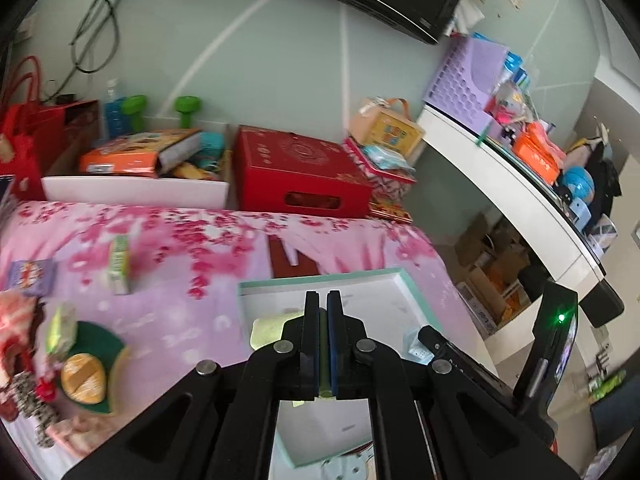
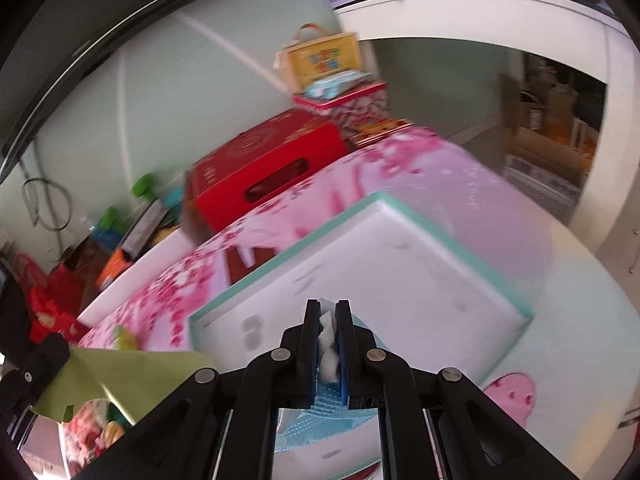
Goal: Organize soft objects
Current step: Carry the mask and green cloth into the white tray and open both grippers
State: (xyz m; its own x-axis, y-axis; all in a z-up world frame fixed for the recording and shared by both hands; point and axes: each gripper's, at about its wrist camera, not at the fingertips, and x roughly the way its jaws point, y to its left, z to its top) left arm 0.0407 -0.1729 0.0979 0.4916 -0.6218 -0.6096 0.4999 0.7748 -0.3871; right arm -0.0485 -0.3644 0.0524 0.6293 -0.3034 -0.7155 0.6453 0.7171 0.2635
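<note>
My left gripper (image 1: 323, 300) is shut on a thin yellow-green cloth (image 1: 270, 330), whose edge shows as a green strip between the pads. It hangs over a shallow white box with a teal rim (image 1: 404, 280). In the right wrist view my right gripper (image 2: 328, 308) is shut on a light blue packet with white crumpled material (image 2: 328, 404), above the near side of the same box (image 2: 400, 208). The green cloth (image 2: 132, 376) spreads at lower left there, under the left gripper's black body. The blue packet (image 1: 414, 344) also shows right of my left fingers.
The box lies on a pink floral sheet (image 1: 192, 312). A small green carton (image 1: 120, 264), a purple packet (image 1: 32, 276) and a round green and yellow item (image 1: 86, 372) lie to the left. A red box (image 1: 300, 168) and a white bin (image 1: 136, 190) stand behind. A white desk (image 1: 500, 184) is at right.
</note>
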